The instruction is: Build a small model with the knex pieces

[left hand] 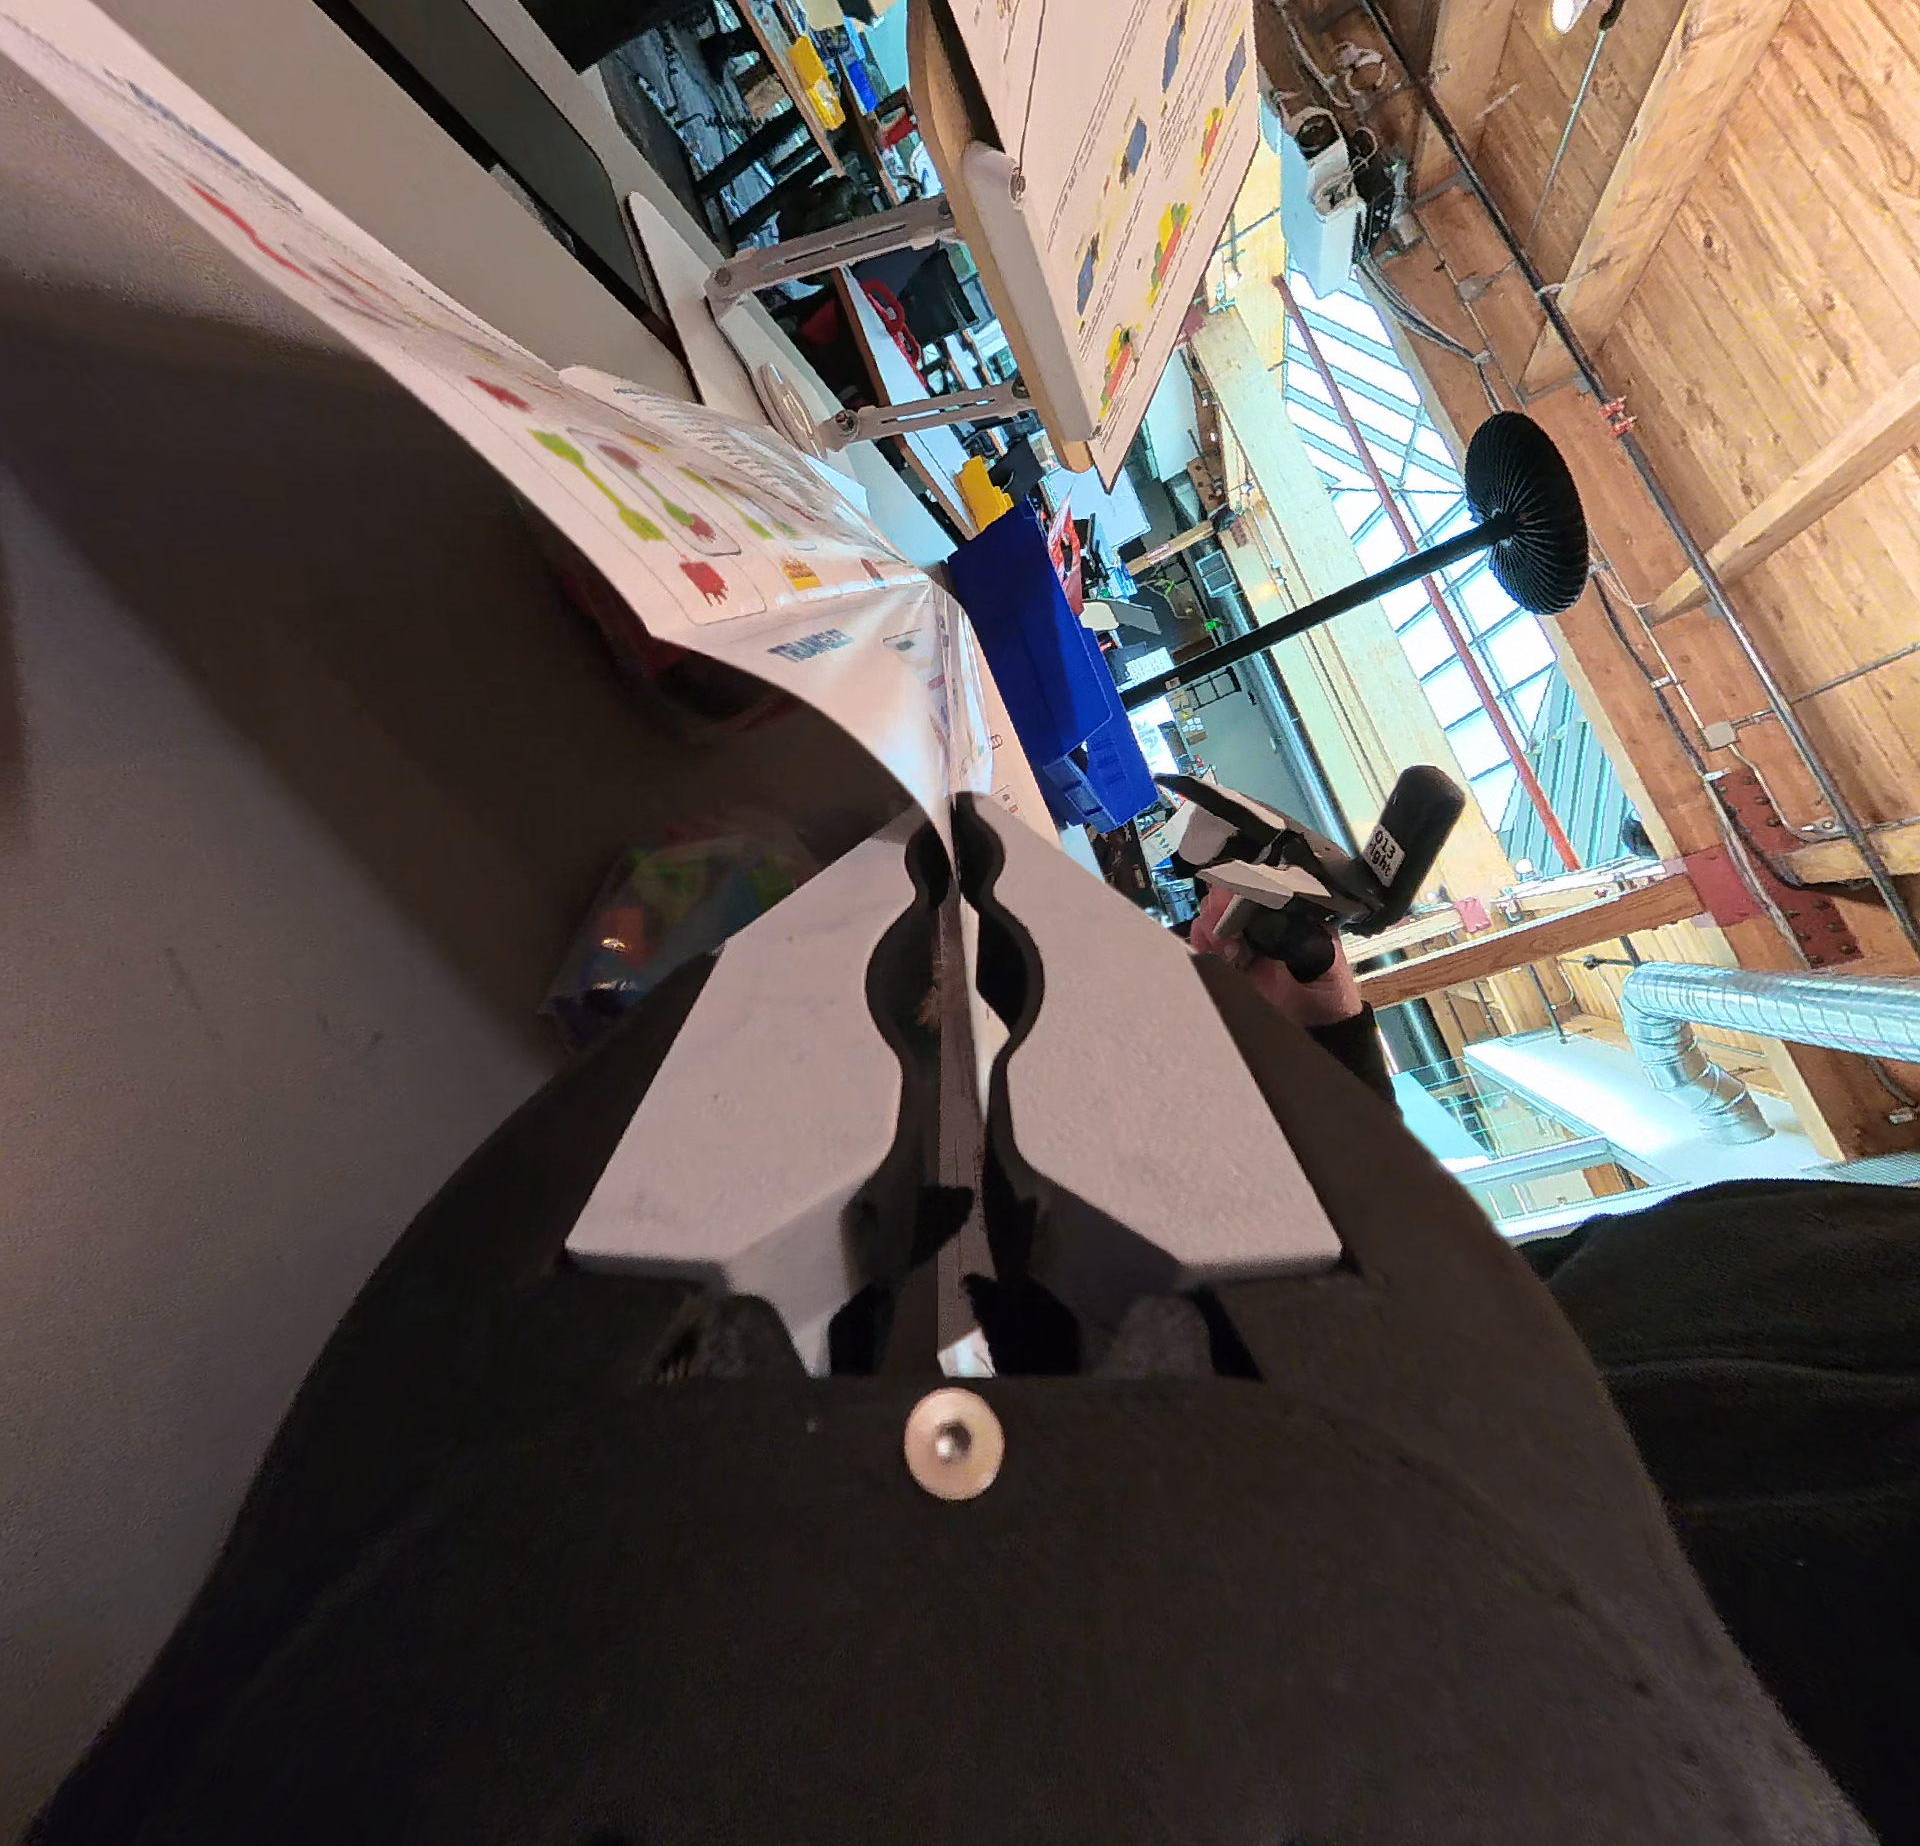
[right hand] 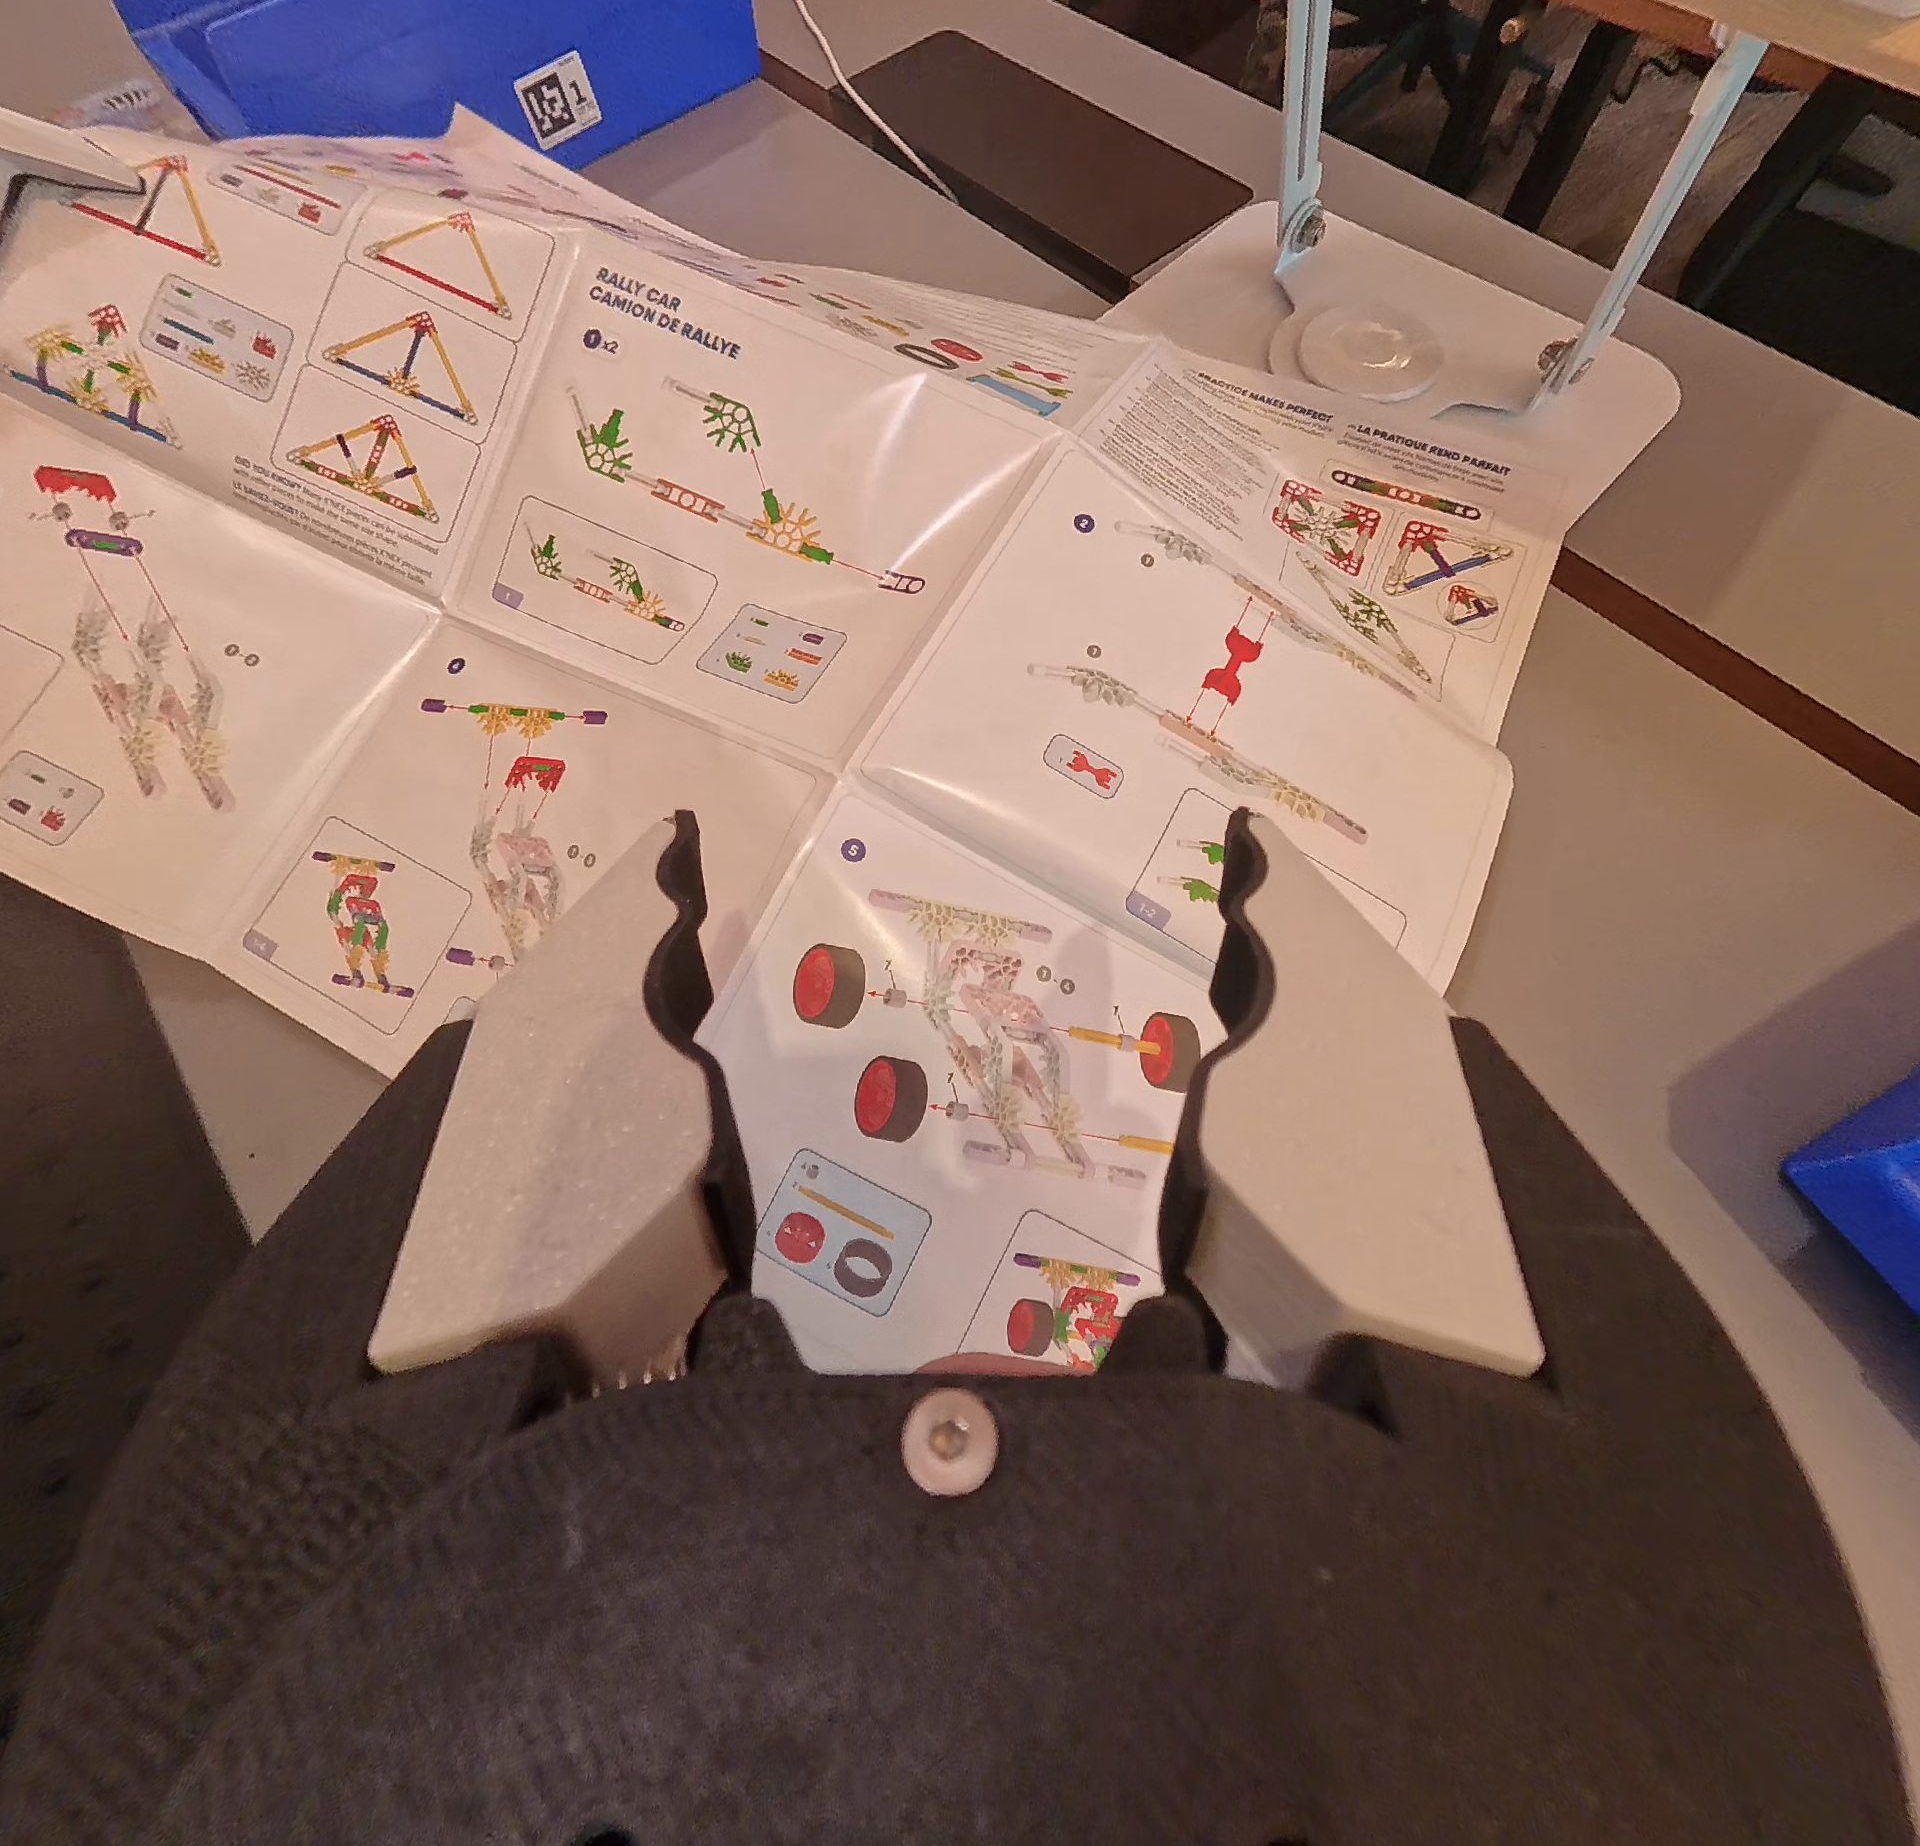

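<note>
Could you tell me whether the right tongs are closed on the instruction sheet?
No, the right tongs stand wide open above the instruction sheet, which shows plainly between their fingers.

White instruction sheet (right hand: 935, 570) printed with red, yellow, green diagrams; blue bin (right hand: 436, 20); grey-and-black gripper fingers (right hand: 582, 1100).

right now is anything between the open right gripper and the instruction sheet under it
Nothing visible. The right gripper hangs open above the instruction sheet, bare paper showing between its fingers. The left gripper pinches the sheet's edge.
</note>
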Tool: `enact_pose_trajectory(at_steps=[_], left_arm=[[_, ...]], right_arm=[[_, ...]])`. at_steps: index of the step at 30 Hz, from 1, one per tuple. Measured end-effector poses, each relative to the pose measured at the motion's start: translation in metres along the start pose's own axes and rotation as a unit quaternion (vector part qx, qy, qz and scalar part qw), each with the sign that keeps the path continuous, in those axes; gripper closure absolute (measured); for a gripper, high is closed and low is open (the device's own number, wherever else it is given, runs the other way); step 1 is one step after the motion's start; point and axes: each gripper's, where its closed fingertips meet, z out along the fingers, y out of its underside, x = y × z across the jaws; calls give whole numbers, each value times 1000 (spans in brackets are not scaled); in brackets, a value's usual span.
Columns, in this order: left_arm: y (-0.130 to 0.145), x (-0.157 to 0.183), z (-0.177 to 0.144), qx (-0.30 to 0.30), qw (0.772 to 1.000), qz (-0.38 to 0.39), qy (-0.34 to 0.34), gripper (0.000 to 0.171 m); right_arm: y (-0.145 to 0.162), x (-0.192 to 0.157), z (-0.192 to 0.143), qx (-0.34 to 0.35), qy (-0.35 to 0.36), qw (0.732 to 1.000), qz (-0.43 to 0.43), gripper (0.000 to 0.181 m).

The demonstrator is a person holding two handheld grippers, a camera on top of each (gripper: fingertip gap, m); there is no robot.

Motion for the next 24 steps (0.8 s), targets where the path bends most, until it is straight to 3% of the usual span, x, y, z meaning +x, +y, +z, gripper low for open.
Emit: enact_pose_trajectory(at_steps=[5, 10, 17, 21, 24], left_arm=[[2, -1, -3, -3, 1000, -1, -4, 171], [10, 4, -2, -26, 1000, 11, -1, 171], [26, 18, 3, -75, 996, 35, 14, 171], [33, 17, 5, -91, 995, 38, 14, 171], [37, 19, 5, -99, 994, 47, 19, 171]], right_arm=[[-1, -1, 5, 2, -7, 1000, 1, 83], [-11, -29, 26, 4, -42, 999, -27, 82], [-57, -68, 79, 21, -77, 990, -115, 85], [-81, -68, 121, 36, -81, 991, -105, 103], [-69, -67, 156, -3, -95, 991, -93, 132]])
